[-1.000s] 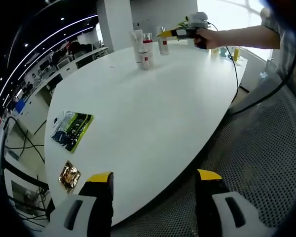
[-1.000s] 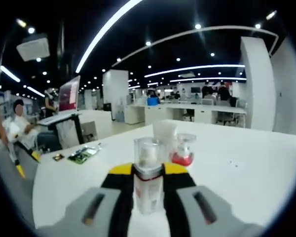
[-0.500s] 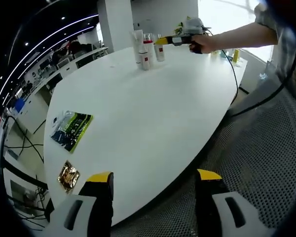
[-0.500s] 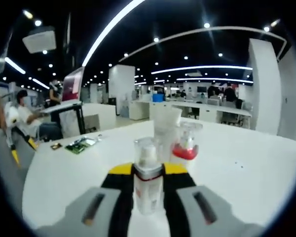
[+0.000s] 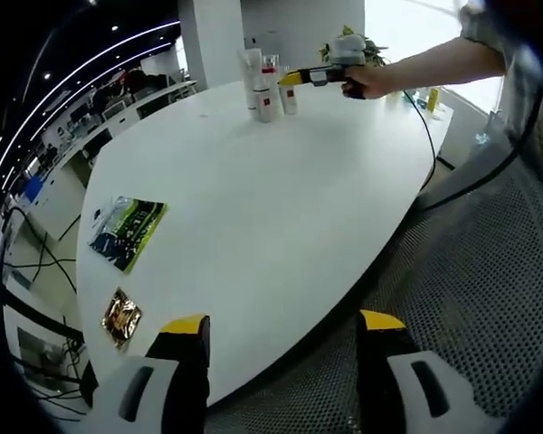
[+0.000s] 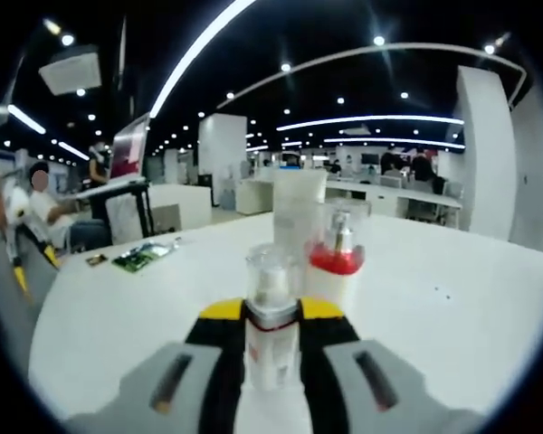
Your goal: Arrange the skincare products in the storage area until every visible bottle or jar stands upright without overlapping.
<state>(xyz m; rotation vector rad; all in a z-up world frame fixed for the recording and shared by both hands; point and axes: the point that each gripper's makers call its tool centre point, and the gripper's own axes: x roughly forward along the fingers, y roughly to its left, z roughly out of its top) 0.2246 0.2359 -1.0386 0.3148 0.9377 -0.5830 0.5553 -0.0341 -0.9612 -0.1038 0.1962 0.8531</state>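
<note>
Gripping a clear-capped bottle point(image 6: 271, 316) upright, our right claw point(image 6: 271, 348) holds it just in front of a red-collared bottle point(image 6: 333, 262) and a white tube point(image 6: 298, 210) standing on the white bench point(image 6: 452, 325); our left claw point(image 5: 281, 327) hangs released beyond the bench's near edge, with two packets point(image 5: 127, 231) lying near that edge

We stand in a large open-plan office. Long curved light strips point(image 6: 199, 54) and small spotlights cross a dark ceiling, rows of desks point(image 6: 344, 194) with monitors and seated people run past white columns point(image 6: 215, 163), and our wide white bench point(image 5: 253, 199) rises from a perforated floor point(image 5: 489, 298).
</note>
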